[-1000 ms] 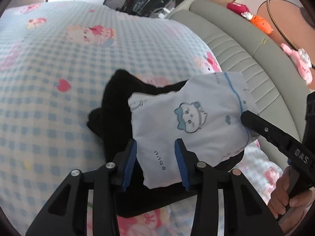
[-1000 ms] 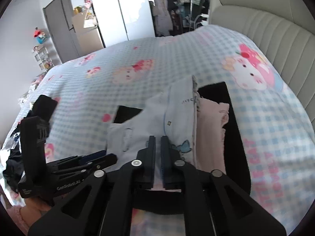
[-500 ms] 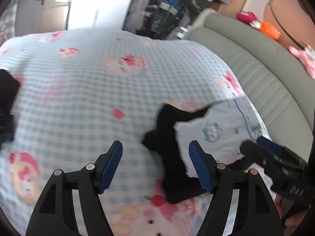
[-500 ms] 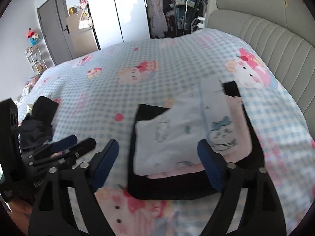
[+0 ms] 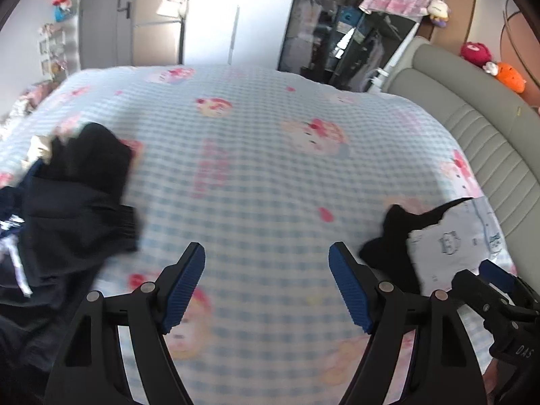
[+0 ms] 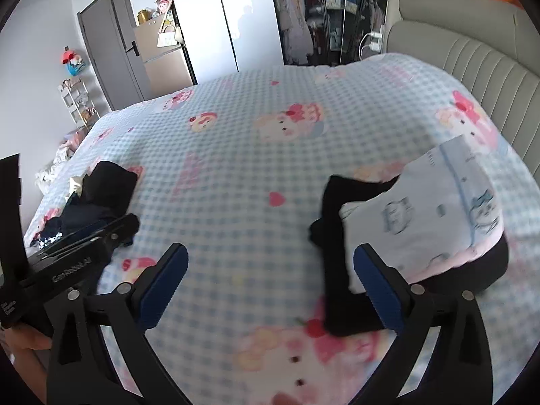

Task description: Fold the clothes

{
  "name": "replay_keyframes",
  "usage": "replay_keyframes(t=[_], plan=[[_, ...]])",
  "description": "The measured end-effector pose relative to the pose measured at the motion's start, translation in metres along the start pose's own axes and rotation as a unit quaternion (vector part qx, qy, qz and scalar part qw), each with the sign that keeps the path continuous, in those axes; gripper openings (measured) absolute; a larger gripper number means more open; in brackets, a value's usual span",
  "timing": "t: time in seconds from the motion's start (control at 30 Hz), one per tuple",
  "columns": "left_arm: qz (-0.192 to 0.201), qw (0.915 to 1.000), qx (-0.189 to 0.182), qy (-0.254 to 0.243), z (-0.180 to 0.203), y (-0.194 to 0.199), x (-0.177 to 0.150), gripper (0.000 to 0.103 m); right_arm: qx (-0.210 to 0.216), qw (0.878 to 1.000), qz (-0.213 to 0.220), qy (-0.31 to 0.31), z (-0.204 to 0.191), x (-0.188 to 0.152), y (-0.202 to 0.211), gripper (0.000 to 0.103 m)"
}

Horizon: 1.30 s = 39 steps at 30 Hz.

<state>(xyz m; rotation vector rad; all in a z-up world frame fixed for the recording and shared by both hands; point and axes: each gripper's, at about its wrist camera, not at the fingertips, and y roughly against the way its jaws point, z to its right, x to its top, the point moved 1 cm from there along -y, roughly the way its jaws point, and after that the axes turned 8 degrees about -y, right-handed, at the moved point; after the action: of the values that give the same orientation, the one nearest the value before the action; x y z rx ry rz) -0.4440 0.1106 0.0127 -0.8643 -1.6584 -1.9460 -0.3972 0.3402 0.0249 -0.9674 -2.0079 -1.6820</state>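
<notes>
Two black, angular grippers hang over a bed, jaws spread wide and empty. The left gripper (image 5: 266, 283), at the bottom centre of its frame, shows ribbed blue pads (image 5: 184, 287) on matte black arms; the right gripper (image 6: 270, 287) fills the lower edge of its own view with the same blue-lined fingers, nothing between them. Beneath both lies a soft checked bedspread (image 5: 270, 155) in pale blue and white, printed with pink cartoon cats and hearts. At the right of the right-wrist frame sits a folded stack (image 6: 422, 229): a flat white garment with small blue cartoon prints on top, a pink layer's edge under it, and a black rectangular piece at the base. At the left of the left-wrist frame, a rumpled heap of dark clothes (image 5: 67, 209), black and navy, lies unfolded. A padded grey headboard (image 5: 472, 128) with vertical ribs curves along the upper right.
</notes>
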Motion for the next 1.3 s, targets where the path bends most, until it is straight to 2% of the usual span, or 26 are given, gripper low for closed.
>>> replay_keyframes(t=[0.17, 0.33, 0.47, 0.63, 0.73, 0.9, 1.0, 1.1, 1.3], plan=[[0.007, 0.9997, 0.024, 0.007, -0.042, 0.041, -0.008, 0.082, 0.011, 1.000, -0.006, 0.009, -0.035, -0.021, 0.016, 0.101], [0.018, 0.9987, 0.047, 0.004, -0.068, 0.097, -0.032, 0.082, 0.028, 0.999, -0.006, 0.032, -0.071, -0.054, 0.059, 0.101], [0.034, 0.9983, 0.043, -0.018, -0.073, 0.155, -0.075, 0.083, 0.041, 0.998, 0.005, 0.044, -0.094, -0.091, 0.111, 0.101], [0.042, 0.9962, 0.054, -0.054, -0.053, 0.216, -0.143, 0.083, 0.044, 0.997, 0.017, 0.054, -0.110, -0.152, 0.172, 0.102], [0.032, 0.9970, 0.052, -0.047, -0.043, 0.242, -0.186, 0.083, 0.036, 0.997, 0.017, 0.059, -0.110, -0.194, 0.199, 0.102], [0.005, 0.9985, 0.052, -0.015, -0.044, 0.269, -0.246, 0.083, 0.039, 0.998, 0.010, 0.046, -0.100, -0.253, 0.233, 0.102], [0.002, 0.9982, 0.057, -0.015, -0.040, 0.280, -0.268, 0.083, 0.026, 0.998, 0.011, 0.055, -0.096, -0.280, 0.247, 0.102], [0.001, 0.9980, 0.059, -0.024, -0.032, 0.292, -0.288, 0.084, 0.017, 0.999, 0.008, 0.050, -0.089, -0.299, 0.253, 0.102], [-0.011, 0.9982, 0.050, -0.030, -0.025, 0.294, -0.305, 0.084, 0.017, 0.999, -0.015, 0.048, -0.080, -0.314, 0.245, 0.102]])
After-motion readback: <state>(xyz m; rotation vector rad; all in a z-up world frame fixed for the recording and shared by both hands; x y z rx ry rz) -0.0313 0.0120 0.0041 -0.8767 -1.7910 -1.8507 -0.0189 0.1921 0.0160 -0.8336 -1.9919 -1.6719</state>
